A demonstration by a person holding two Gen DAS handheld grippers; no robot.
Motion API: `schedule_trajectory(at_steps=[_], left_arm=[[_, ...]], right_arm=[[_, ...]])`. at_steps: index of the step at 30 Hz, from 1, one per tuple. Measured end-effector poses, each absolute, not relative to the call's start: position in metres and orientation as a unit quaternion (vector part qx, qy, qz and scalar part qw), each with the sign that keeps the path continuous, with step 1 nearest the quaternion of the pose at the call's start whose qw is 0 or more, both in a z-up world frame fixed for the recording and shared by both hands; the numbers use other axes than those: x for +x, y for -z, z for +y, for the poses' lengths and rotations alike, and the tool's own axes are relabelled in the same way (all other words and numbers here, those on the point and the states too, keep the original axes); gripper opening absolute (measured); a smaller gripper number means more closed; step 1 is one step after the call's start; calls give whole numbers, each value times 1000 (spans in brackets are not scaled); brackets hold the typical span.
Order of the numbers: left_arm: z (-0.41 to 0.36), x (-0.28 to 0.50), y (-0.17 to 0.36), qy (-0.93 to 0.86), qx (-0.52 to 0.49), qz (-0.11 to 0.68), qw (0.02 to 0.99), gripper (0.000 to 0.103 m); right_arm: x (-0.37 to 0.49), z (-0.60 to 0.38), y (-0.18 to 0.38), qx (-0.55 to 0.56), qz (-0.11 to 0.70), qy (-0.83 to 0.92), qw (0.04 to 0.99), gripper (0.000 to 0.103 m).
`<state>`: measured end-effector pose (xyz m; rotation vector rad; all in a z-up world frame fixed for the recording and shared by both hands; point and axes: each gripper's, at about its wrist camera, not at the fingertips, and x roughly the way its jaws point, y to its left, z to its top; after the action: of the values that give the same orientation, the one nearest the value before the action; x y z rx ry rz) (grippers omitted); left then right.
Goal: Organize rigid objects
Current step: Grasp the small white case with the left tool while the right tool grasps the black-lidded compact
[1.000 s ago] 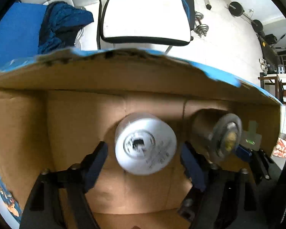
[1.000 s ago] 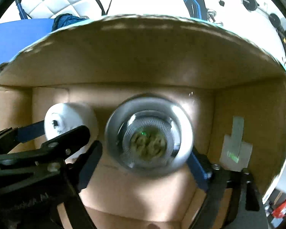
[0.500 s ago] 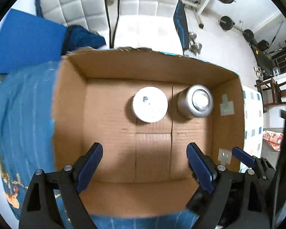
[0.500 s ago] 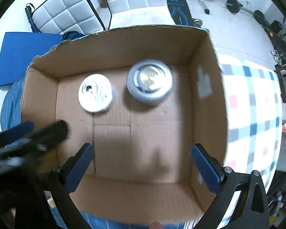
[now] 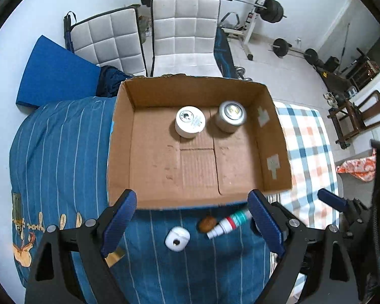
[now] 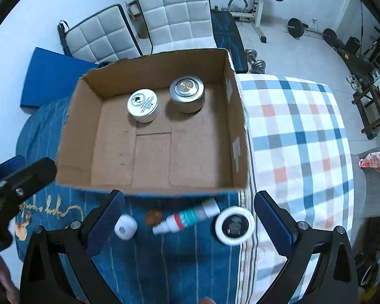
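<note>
An open cardboard box (image 5: 119, 152) (image 6: 76, 131) stands on a blue striped bedcover. Inside at the back stand a white jar (image 5: 190, 122) (image 6: 142, 105) and a silver tin (image 5: 230, 116) (image 6: 187, 94). In front of the box lie a small white cap (image 5: 177, 238) (image 6: 125, 227), a small brown round object (image 5: 206, 224) (image 6: 153, 215), a white and green bottle (image 5: 228, 224) (image 6: 187, 219) and a round white-rimmed black container (image 6: 234, 226). My left gripper (image 5: 192, 221) is open and empty above these. My right gripper (image 6: 187, 224) is open and empty above them too.
A checked cloth (image 6: 299, 136) covers the bed right of the box. Two white padded chairs (image 5: 185, 40), a blue mat (image 5: 53, 76) and gym weights (image 5: 271, 7) are behind. The right gripper shows at the right edge of the left wrist view (image 5: 342, 207).
Both grippers have pulled up and back out of the box, leaving the white jar and the silver tin standing inside. The loose items in front of the box have come into view.
</note>
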<state>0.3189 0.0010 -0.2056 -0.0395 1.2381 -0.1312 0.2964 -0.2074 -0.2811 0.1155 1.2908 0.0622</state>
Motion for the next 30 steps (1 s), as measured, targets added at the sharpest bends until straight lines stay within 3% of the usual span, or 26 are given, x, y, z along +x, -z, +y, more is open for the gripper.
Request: schedule_trajectory(at_steps=[7,14,17,19,24,26,28,30], left_arm=[[-7,268,231,85,32,603,793,90],[9,258,313,38,40,650,758,90],[12,265,358,38,34,678,733,79],[12,268,385,42,34,696,716,66],[5,276,433,59,22,729,682,49],[5,277,442,61,14,731,679,47],[5,276,443,57,7,727,684,46],[8,273,443,51,-8,724,688,46]], right_arm=[[251,-238,292,68,621,-9,781,103],[236,-270,354,91,661,9,745,103],[238,-275,387,86,679,10,729,103],[243,-278,408,79,689,11,721,103],[258,-276,452,60,708,1,703,102],[265,-274,464,53,712,2,701,99],[271,-271,474,51,716,2,696,80],[275,-269,482,52,723,6,689,78]])
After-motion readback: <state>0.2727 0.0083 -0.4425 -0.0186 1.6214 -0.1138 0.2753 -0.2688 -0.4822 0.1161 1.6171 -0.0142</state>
